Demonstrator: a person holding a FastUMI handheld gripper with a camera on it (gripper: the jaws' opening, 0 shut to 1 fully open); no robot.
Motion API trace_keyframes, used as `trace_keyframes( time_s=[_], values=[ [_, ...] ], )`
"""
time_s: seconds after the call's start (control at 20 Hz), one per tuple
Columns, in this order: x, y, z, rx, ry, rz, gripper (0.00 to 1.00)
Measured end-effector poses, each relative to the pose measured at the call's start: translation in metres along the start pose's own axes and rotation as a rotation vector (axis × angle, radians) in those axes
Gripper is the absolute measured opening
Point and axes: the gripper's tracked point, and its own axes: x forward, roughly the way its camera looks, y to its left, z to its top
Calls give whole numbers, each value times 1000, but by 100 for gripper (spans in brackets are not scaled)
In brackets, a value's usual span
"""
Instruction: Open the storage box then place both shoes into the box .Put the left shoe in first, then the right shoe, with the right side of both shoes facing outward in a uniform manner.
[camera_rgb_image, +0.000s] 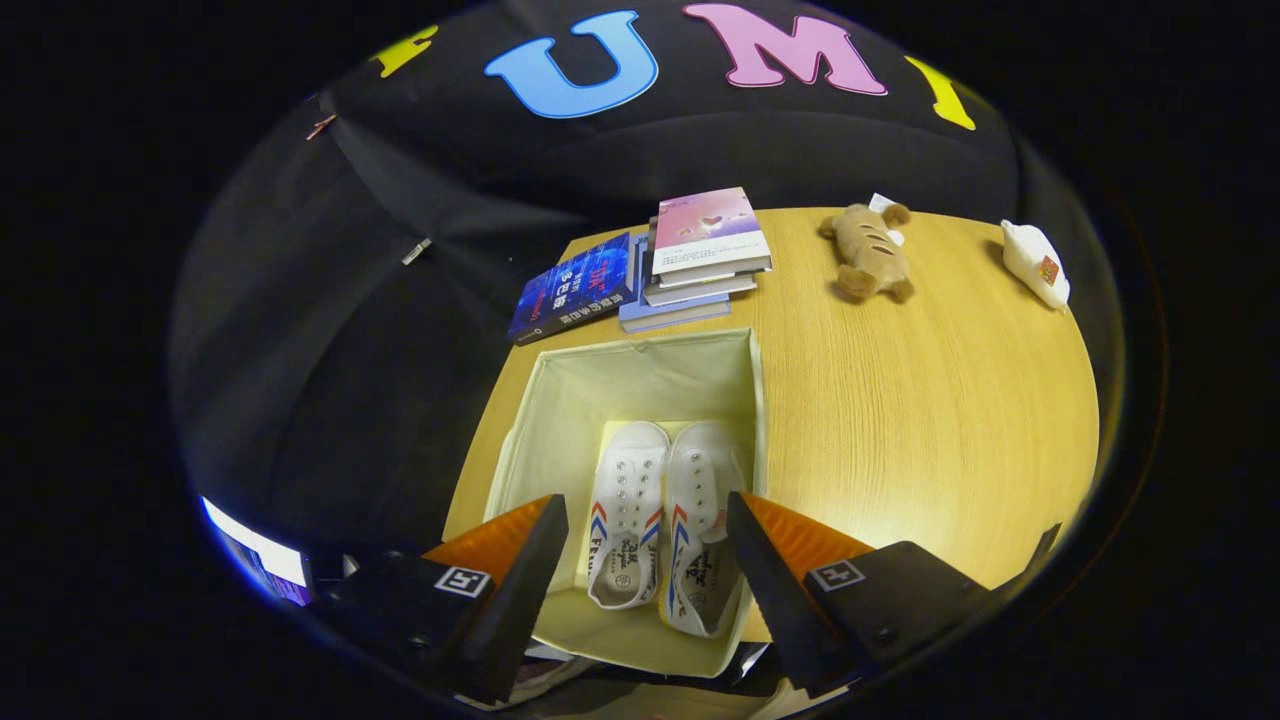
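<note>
A cream fabric storage box (560, 420) stands open on the wooden table (930, 400). Two white canvas shoes lie side by side on its floor, toes pointing away from me: one shoe (628, 510) on the left, the other shoe (703, 520) on the right. My gripper (648, 520) hovers above the box with its fingers spread wide. Both shoes show in the gap between the fingers, below them. Nothing is held.
Beyond the box lie a blue book (572, 288) and a stack of books (700, 258). A brown plush toy (868, 252) and a small white object (1037, 263) sit at the far right of the table. A lit screen (255, 555) glows at lower left.
</note>
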Motion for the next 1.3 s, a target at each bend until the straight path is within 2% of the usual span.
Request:
trace_keyframes(
  time_s=[0.15, 0.3, 0.6, 0.8, 1.0, 1.3],
  values=[
    [-9, -4, 11, -8, -45, 14, 99],
    [-22, -24, 23, -25, -96, -9, 99],
    [-57, -82, 55, -59, -211, -75, 99],
    [-78, -126, 66, -69, -242, -112, 99],
    [-103, -167, 75, -78, -280, -134, 99],
    [-138, -215, 100, -156, -370, -159, 99]
  ],
)
